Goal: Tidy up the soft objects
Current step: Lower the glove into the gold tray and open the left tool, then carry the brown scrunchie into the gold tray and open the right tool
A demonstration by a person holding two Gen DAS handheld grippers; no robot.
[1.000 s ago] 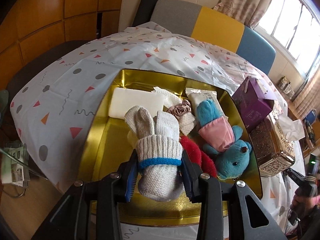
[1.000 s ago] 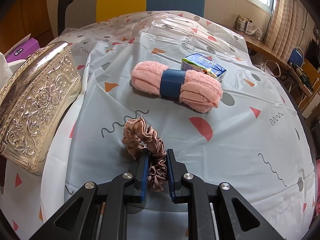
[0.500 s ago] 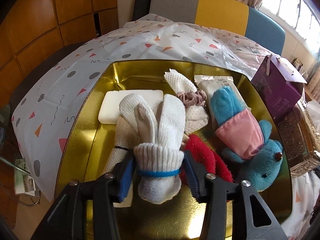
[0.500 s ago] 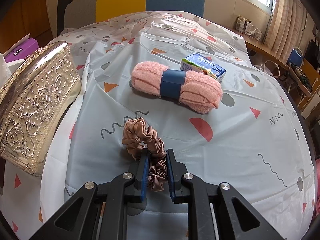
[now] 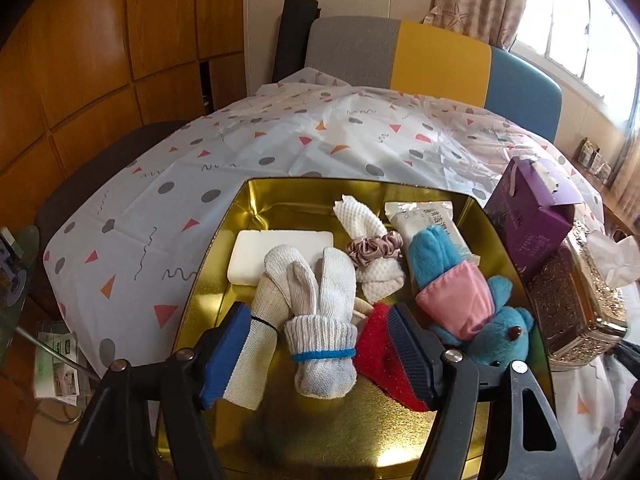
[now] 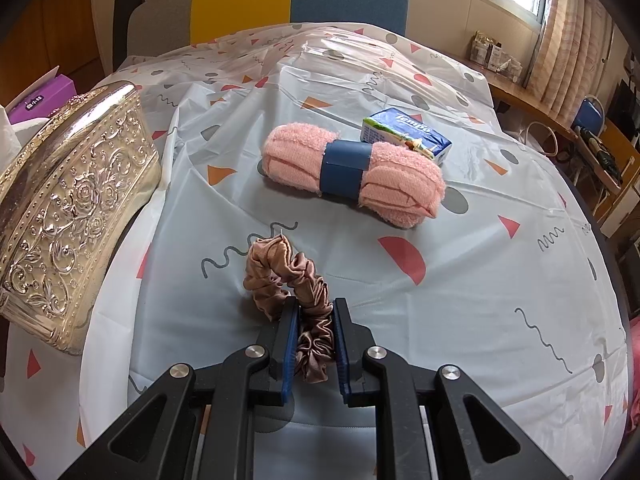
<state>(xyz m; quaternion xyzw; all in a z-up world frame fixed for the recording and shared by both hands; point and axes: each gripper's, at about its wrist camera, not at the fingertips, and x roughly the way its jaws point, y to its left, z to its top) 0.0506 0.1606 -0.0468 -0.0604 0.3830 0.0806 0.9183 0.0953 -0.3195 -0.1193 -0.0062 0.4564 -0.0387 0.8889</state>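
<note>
In the left wrist view a gold tray (image 5: 280, 196) holds a rolled white glove bundle (image 5: 320, 320) with a blue band, a white pad (image 5: 276, 248), a mauve scrunchie (image 5: 374, 246), a blue plush toy (image 5: 472, 304) and a red cloth (image 5: 376, 348). My left gripper (image 5: 316, 354) is open, its pads on either side of the glove bundle, which lies in the tray. In the right wrist view my right gripper (image 6: 314, 346) is shut on a brown satin scrunchie (image 6: 288, 276) that rests on the tablecloth.
A pink rolled towel (image 6: 352, 172) with a blue band and a tissue pack (image 6: 404, 134) lie farther on the table. An ornate silver tissue box (image 6: 76, 208) stands at the left, beside a purple box (image 5: 532, 216). A colour-block sofa back (image 5: 432, 60) is behind the table.
My left gripper lowered the glove bundle into the tray and opened, so the bundle now lies free between the pads. The right gripper has not moved.
</note>
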